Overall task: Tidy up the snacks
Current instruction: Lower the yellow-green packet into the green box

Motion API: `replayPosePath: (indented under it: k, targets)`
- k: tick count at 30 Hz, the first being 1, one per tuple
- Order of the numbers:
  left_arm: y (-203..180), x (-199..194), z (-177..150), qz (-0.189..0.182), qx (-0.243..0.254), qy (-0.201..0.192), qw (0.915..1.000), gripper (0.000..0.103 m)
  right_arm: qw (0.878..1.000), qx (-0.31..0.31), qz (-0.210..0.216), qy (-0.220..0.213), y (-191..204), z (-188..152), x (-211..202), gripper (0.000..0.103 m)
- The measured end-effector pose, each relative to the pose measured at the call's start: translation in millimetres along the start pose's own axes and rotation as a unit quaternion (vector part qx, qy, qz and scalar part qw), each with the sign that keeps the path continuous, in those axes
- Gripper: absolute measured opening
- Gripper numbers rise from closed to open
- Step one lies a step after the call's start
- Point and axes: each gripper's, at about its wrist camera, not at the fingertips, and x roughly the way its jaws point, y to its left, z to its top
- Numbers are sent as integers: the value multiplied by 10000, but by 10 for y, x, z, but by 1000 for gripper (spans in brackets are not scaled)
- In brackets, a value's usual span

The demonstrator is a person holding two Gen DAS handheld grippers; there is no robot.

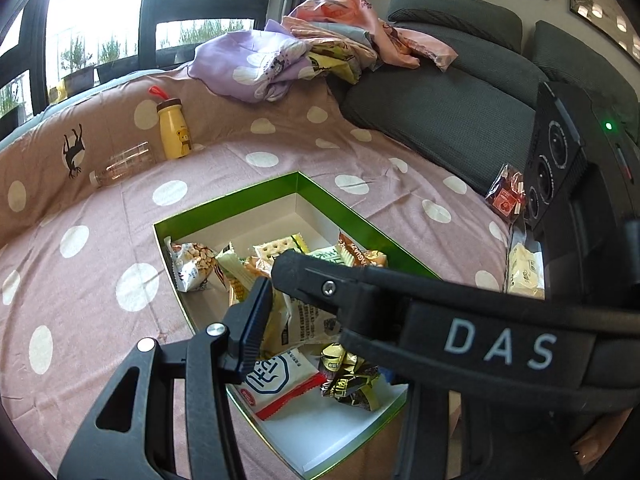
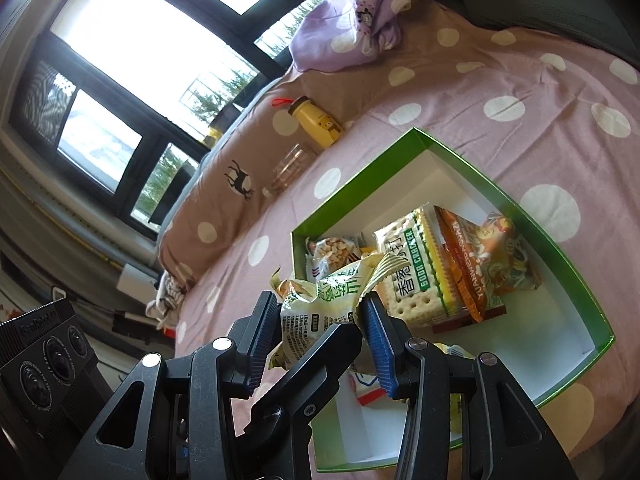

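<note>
A green box with a white inside (image 1: 362, 222) (image 2: 560, 248) lies on the pink dotted bedsheet and holds several snack packets: a peanut bag (image 1: 192, 260), a soda cracker pack (image 2: 412, 264), an orange packet (image 2: 486, 252). My right gripper (image 2: 320, 316) is shut on a crinkled white-and-green snack packet (image 2: 320, 304) above the box's near-left edge. In the left wrist view my left gripper's left finger (image 1: 250, 320) sits beside that same packet (image 1: 296, 322); the right gripper's arm crosses in front and hides the other finger. Two loose packets (image 1: 506, 196) (image 1: 524, 270) lie on the sheet at right.
A yellow bear bottle (image 1: 173, 130) and a clear bottle lying on its side (image 1: 122, 166) are by the brown pillow ridge at back left. Crumpled clothes (image 1: 316, 48) pile at the back. A dark sofa cushion (image 1: 440, 116) borders the right.
</note>
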Motion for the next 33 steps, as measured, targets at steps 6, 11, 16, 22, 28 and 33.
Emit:
replayPosePath:
  k: [6, 11, 16, 22, 28, 33]
  targets:
    - [28, 40, -18, -77, -60, 71, 9999, 45, 9999, 18, -97, 64, -9, -7, 33, 48]
    - [44, 65, -30, -128, -123, 117, 9998, 45, 9998, 17, -164, 100, -11, -3, 52, 48]
    - [55, 90, -34, -141, -141, 148, 9997, 45, 9997, 44, -187, 130, -17, -7, 63, 48]
    - [80, 126, -55, -181, -196, 209, 9994, 44, 9994, 58, -280, 197, -45, -16, 109, 48]
    - [89, 159, -64, -214, -237, 278, 9991, 44, 9991, 87, -346, 241, -70, -5, 137, 48]
    - [106, 186, -79, -237, -283, 323, 9988, 44, 9987, 85, -423, 284, -73, -4, 168, 48]
